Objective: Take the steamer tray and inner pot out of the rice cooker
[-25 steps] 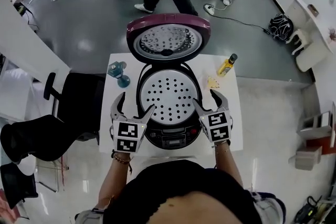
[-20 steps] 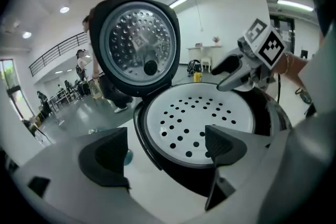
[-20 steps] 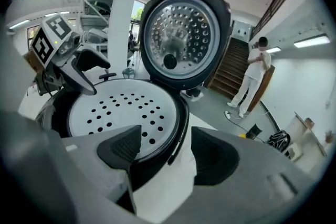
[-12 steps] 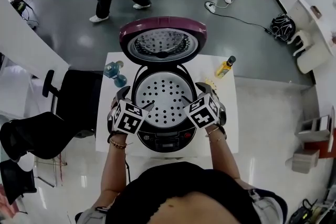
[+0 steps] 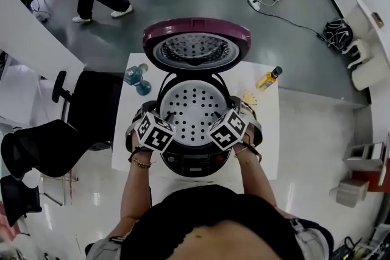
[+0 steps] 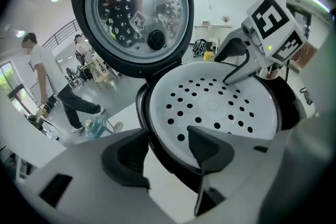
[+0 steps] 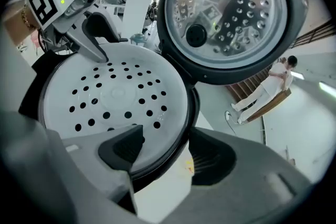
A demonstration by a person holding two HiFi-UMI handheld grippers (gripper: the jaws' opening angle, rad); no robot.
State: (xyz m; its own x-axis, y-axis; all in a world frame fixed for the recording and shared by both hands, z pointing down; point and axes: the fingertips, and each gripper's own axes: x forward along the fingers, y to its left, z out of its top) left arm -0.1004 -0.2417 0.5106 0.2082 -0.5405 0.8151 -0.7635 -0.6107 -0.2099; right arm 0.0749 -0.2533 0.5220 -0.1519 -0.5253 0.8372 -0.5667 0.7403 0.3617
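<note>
Left gripper (image 6: 167, 134), jaws just narrowing, and right gripper (image 7: 165, 134), spread, straddle the steamer tray (image 5: 192, 108) edge unpinched; it looks light, stiff, slick, so take opposite rims.

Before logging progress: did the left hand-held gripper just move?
Yes: left hand-held gripper went forward, rice cooker's panel to steamer tray rim; jaws just closing astride it.

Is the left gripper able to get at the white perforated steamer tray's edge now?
Probably yes: the maroon lid is up; the left gripper, jaws just now closing, straddles the steamer tray edge and the cooker wall without pressing yet.
</note>
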